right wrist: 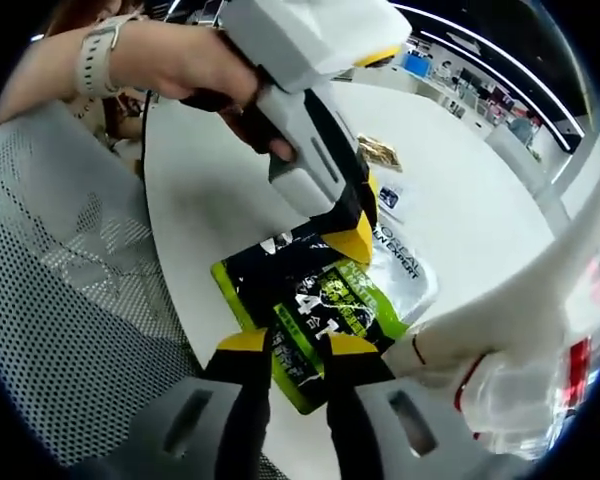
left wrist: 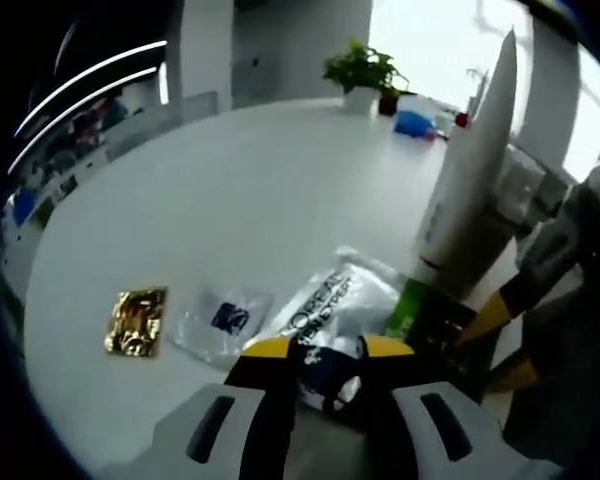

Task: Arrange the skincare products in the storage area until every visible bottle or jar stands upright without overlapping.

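Black-green sachet (right wrist: 305, 305) flat on white table (left wrist: 230, 190), overlapping clear L'Oréal sachet (left wrist: 330, 300). Right gripper (right wrist: 298, 350) jaws straddle sachet edge, narrow gap, not clamped. Left gripper (left wrist: 325, 350) pins opposite end. White tube (left wrist: 475, 170) upright nearby. Advice: clamp firmly, slide sachet clear.

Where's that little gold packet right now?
In the left gripper view, the gold packet lies flat on the white table, left of a clear sachet.

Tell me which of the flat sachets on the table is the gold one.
The small gold foil sachet, lying farthest from the white tube, beside the clear sachet with the blue logo; the others are clear, silvery or black-green.
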Tool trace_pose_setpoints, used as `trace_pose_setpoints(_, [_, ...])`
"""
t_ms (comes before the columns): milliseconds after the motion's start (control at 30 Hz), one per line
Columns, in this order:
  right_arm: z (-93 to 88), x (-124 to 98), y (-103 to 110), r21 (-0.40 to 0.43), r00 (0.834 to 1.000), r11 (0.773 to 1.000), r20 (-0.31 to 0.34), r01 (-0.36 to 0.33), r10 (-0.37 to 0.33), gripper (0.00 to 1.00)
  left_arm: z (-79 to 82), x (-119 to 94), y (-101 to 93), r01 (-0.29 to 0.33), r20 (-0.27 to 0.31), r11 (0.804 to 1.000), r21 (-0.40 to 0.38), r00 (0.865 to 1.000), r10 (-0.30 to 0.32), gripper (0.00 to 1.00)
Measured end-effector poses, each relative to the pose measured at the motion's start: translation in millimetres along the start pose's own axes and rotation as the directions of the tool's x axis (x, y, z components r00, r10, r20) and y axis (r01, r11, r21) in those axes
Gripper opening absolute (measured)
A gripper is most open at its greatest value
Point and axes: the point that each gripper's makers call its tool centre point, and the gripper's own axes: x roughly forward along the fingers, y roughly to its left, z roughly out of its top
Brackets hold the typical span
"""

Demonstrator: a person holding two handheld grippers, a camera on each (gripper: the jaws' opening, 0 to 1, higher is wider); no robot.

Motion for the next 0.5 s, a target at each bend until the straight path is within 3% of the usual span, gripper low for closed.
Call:
trace_pose_setpoints(267, [-0.3,0.0,-0.1,0.004,1.0,1.0,0.001,-0.005,0.005,0.21,3.9,-3.8,-3.2,0.005,-0.016,1.0,0.031,1.0,-0.005,0.22])
trace_pose_setpoints(500, [0.2,0.0,0.4,-0.004,1.0,1.0,-0.005,-0.01,0.01,0.21,26.3,-33.6,1.6,-0.047,0.034,0.998,0.039,0.998,0.046,0.23])
